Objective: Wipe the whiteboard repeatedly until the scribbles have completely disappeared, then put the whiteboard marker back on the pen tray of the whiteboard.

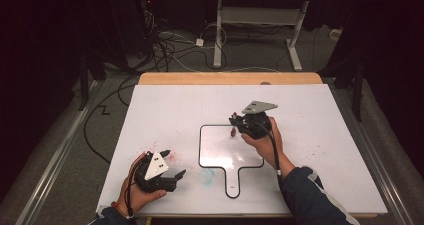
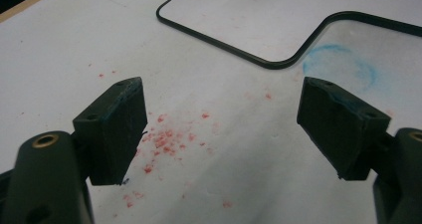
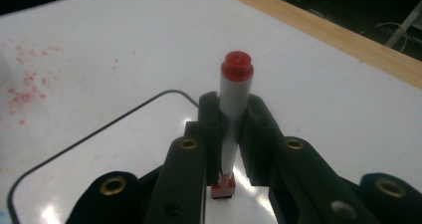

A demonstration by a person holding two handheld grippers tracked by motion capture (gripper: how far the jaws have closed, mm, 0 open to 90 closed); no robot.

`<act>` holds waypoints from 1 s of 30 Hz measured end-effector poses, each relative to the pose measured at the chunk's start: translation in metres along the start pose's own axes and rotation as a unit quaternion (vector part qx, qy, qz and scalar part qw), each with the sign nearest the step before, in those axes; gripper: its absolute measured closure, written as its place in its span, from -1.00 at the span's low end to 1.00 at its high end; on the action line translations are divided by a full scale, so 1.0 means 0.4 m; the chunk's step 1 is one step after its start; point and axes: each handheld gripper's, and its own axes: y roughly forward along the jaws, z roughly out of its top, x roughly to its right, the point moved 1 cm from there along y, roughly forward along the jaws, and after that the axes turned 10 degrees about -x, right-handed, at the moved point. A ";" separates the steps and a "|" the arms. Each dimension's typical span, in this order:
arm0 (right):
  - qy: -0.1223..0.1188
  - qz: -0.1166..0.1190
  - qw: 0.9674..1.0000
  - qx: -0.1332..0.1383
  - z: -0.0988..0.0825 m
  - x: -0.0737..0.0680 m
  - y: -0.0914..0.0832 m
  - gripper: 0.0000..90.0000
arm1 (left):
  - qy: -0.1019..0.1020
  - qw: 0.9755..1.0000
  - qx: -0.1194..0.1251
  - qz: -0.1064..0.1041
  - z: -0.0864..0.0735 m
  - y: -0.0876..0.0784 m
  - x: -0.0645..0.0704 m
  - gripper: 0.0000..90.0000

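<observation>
one marker (image 3: 234,104) upright in right tool (image 3: 233,134)

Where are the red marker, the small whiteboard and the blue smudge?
marker (image 3: 234,102): right gripper view, white barrel under the red cap.
whiteboard (image 1: 220,140): high view, bare white face.
blue smudge (image 2: 348,64): left gripper view, its ring.

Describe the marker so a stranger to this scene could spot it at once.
Start at the white table, then find the black-rimmed paddle-shaped board at its middle. Over the board's upper right corner, the right gripper is shut on the marker: a slim white stick with red ends, the only pen-like thing there, while the left gripper is open.
</observation>
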 end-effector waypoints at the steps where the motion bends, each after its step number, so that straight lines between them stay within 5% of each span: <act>1: 0.006 0.001 1.000 0.008 -0.002 0.006 -0.016 0.80 | 0.000 1.000 0.000 0.000 0.000 0.000 0.000 -0.57; 9: 0.019 -0.014 0.998 0.054 -0.032 0.051 -0.193 0.80 | 0.000 1.000 -0.010 0.005 -0.001 0.005 0.004 -0.57; 18: 0.025 0.003 1.000 0.017 -0.112 0.076 -0.316 0.80 | -0.010 1.000 -0.017 0.010 0.002 0.012 0.001 -0.57; 25: 0.040 0.058 0.997 -0.029 -0.155 0.058 -0.335 0.80 | -0.003 1.000 -0.021 0.009 0.007 0.017 0.005 -0.57; 30: 0.053 0.111 0.990 -0.075 -0.169 0.047 -0.279 0.79 | -0.005 1.000 -0.016 0.010 0.008 0.014 0.004 -0.57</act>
